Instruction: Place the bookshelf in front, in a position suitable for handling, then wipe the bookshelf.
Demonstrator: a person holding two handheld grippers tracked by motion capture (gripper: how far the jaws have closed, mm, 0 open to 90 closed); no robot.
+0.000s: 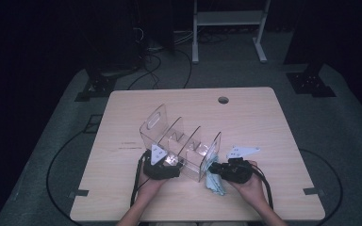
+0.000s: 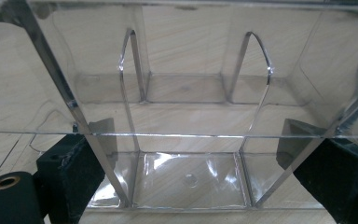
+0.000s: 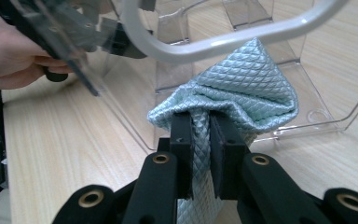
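Note:
A clear acrylic organizer [image 1: 179, 141] with several compartments and a cut-out handle lies on the wooden table [image 1: 264, 117]. My left gripper [image 1: 173, 165] is at its near left end. In the left gripper view the black jaws straddle the organizer [image 2: 191, 116] with their pads against its walls. My right gripper [image 1: 215, 170] is shut on a light blue quilted cloth [image 1: 214, 181] at the organizer's near right end. In the right gripper view the cloth [image 3: 242, 88] bunches out past the closed gripper [image 3: 200, 140], just under the organizer's handle rim [image 3: 214, 44]. A hand [image 3: 14, 56] holds the other gripper at the left.
A round cable hole [image 1: 223, 100] sits near the table's far edge. Cables trail from both grippers over the near edge. A white frame [image 1: 228, 19] and black stands are on the dark floor beyond the table. Bare wood lies left and right of the organizer.

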